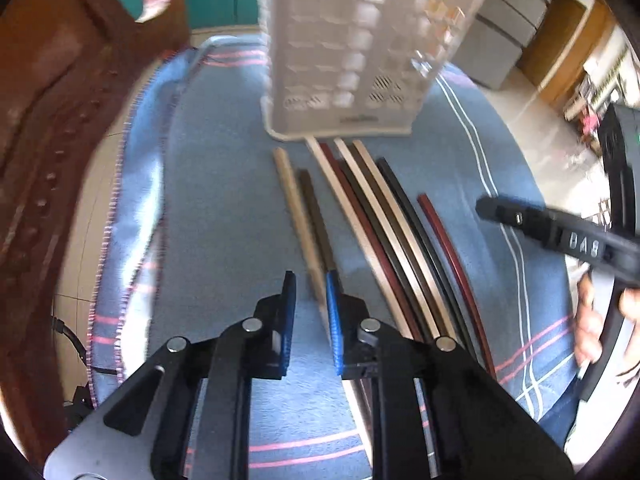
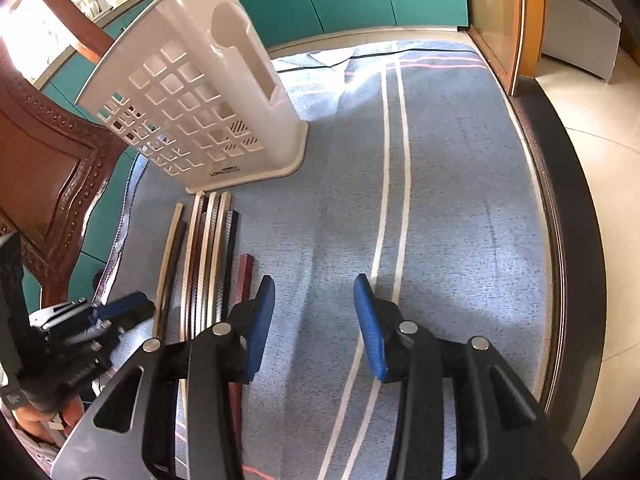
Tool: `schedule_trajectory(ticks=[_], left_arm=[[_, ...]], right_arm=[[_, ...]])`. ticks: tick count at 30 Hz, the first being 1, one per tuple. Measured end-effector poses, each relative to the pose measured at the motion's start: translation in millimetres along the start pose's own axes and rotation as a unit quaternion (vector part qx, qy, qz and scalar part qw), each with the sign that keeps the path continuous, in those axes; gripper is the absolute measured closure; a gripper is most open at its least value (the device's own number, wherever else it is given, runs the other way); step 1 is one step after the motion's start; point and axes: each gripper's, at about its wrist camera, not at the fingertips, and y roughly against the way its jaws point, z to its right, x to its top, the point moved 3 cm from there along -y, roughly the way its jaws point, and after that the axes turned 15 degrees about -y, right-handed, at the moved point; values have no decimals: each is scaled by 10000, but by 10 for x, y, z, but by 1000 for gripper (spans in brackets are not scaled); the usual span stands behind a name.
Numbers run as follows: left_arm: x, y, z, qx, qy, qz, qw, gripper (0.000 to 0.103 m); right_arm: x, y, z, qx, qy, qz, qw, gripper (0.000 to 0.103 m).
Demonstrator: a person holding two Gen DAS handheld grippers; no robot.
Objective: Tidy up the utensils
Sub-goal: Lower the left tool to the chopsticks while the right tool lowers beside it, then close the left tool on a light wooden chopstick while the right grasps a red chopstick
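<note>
While the chopsticks [image 1: 376, 232] lie in a row on the blue cloth [image 1: 224, 208] before the white holder [image 1: 352, 52], the left gripper [image 1: 312, 300] angles down, jaws narrowly apart on nothing. Beside them, the right gripper [image 2: 314, 320] gapes empty. Holder contents can't be made out.

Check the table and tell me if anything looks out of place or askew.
Nothing is spilled or broken. The chopsticks lie loose on the blue cloth, in front of the white utensil holder rather than in it. One reddish chopstick lies apart from the row and further back. In the blurred left view the holder's tilt cannot be judged.
</note>
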Motion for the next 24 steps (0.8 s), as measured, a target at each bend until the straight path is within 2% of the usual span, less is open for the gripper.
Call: schedule_trajectory(ticks=[3,8,12,15,19,22,23,24], left_arm=[[6,-4,-66,62,90,32,9999,87],[11,-120,44,115,-95,-147,9998,86],[47,-176,95,354,-146,-255,9989,79],[38,-170,118,473,-172,-258,9984,78],[73,-191,104,650,-146,-253,9975,70],[71,-186,70,655,-97,-240,9975,70],[69,-183,68,651,-103,-239,9975,70],[76,-187,63,641,-110,-241,9976,70]], right_arm=[[-22,-21,-75,8,90,-14,10000,61],[-63,-97,-189,-16,227,-85,9997,60],[-104,-135,-264,-102,382,-75,9992,60],[-148,-157,-334,-210,576,-26,9981,60],[-234,-229,-467,-366,891,-36,9953,60],[-306,-286,-571,-552,1247,83,9906,60],[-320,-294,-600,-566,1351,102,9892,62],[-326,-300,-618,-542,1400,89,9886,71]])
